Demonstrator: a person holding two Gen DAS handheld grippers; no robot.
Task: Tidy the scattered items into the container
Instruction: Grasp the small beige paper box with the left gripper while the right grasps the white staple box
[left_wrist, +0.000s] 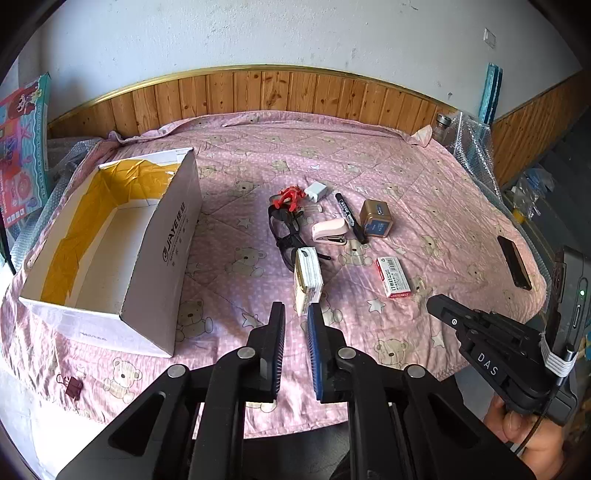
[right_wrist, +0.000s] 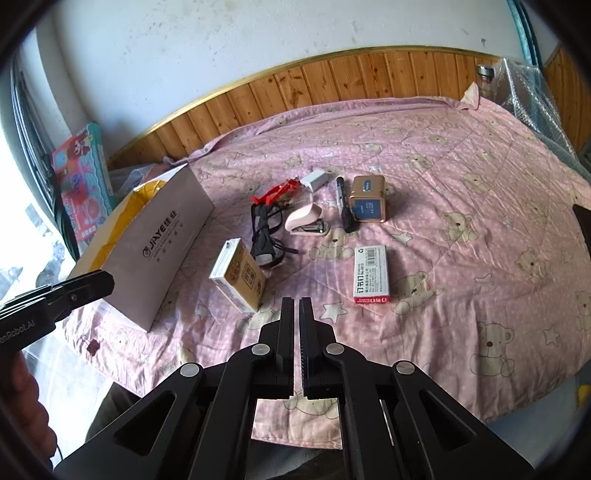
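Note:
An open white cardboard box (left_wrist: 155, 254) with yellow tape inside lies at the left on the pink bear-print quilt (left_wrist: 424, 192). Scattered mid-quilt are a yellow-white carton (left_wrist: 307, 277), black glasses (left_wrist: 286, 230), a red clip (left_wrist: 290, 195), a white charger (left_wrist: 316, 191), a pink stapler (left_wrist: 330, 230), a black marker (left_wrist: 351, 218), a gold tin (left_wrist: 376, 218) and a red-white staples box (left_wrist: 394, 277). My left gripper (left_wrist: 296, 312) is open and empty, just short of the carton. My right gripper (right_wrist: 296, 306) is shut on nothing, between the carton (right_wrist: 240, 278) and staples box (right_wrist: 371, 275).
A dark red binder clip (left_wrist: 74, 387) lies near the quilt's front left edge. A black phone (left_wrist: 514, 266) rests at the right edge. A toy box (left_wrist: 22, 147) leans at far left, bubble wrap (left_wrist: 472, 147) and a jar (left_wrist: 441, 125) at back right. Wood panelling lines the wall.

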